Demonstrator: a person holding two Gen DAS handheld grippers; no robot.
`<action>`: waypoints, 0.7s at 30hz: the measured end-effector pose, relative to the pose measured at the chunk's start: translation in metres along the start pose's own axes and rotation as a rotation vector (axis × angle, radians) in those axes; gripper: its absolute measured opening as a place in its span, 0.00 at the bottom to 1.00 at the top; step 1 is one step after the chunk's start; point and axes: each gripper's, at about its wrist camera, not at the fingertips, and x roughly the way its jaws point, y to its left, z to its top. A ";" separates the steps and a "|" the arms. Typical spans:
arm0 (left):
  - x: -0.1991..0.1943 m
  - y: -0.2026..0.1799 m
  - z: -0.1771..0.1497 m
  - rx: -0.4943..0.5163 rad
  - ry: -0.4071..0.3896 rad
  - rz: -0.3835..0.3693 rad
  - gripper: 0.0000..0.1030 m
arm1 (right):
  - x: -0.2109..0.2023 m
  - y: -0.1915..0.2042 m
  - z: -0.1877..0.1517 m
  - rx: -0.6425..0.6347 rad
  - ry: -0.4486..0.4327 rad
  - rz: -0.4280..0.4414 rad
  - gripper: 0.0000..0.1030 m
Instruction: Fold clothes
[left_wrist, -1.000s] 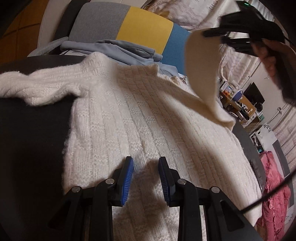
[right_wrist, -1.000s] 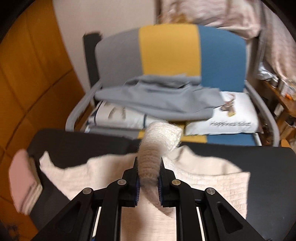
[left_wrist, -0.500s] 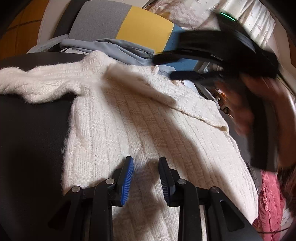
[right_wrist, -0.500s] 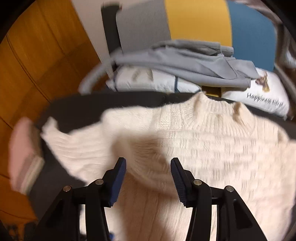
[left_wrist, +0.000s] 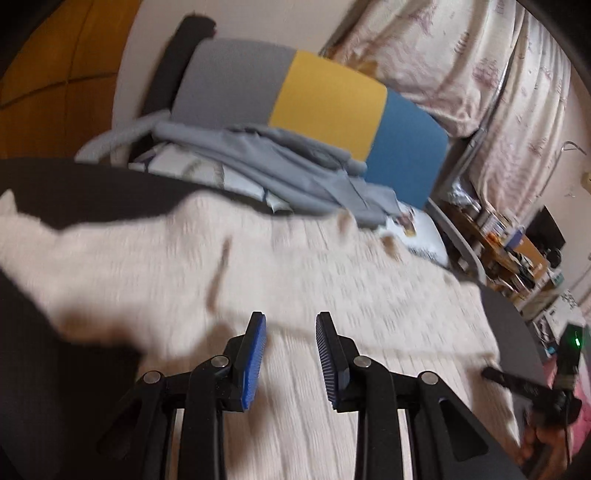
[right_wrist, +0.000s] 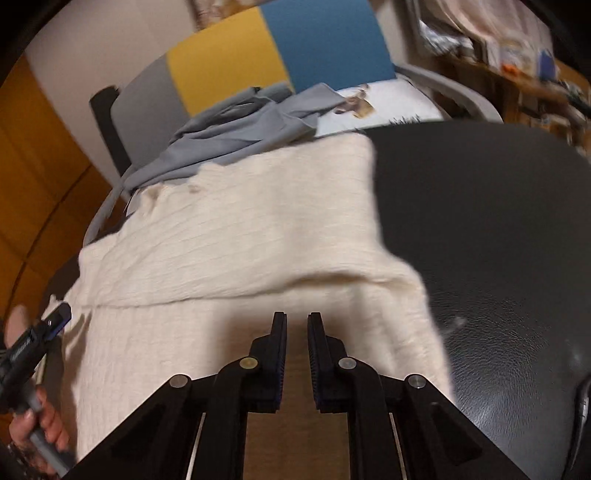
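Observation:
A cream knit sweater (left_wrist: 332, 288) (right_wrist: 240, 240) lies spread on the black table (right_wrist: 480, 221). One sleeve (right_wrist: 258, 273) is folded across its body. My left gripper (left_wrist: 291, 321) hovers open over the sweater's lower middle, with nothing between its blue pads. My right gripper (right_wrist: 296, 321) hangs over the sweater near its right edge. Its jaws are closing to a narrow gap that holds no cloth. In the left wrist view the right gripper (left_wrist: 517, 384) shows at the lower right, held by a hand. The left gripper (right_wrist: 40, 336) appears at the far left of the right wrist view.
Behind the table stands a chair with a grey, yellow and blue back (left_wrist: 325, 99). It holds a crumpled grey garment (left_wrist: 288, 166) and a printed pillow (right_wrist: 380, 99). Cluttered shelves (left_wrist: 517, 251) sit to the right. Bare black tabletop lies right of the sweater.
My right gripper let go of the lifted sleeve, which now lies across the sweater, then swung down to the sweater's right edge. My left gripper rose and moved a little.

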 end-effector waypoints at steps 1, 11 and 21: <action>0.003 0.001 0.003 -0.002 -0.026 0.007 0.27 | 0.003 -0.006 0.003 0.015 0.003 0.006 0.12; 0.044 0.017 0.000 -0.089 0.046 -0.013 0.27 | 0.002 -0.029 0.025 0.181 -0.184 -0.024 0.11; 0.039 0.004 -0.002 -0.025 0.000 -0.066 0.27 | -0.027 -0.098 0.001 0.493 -0.386 0.086 0.02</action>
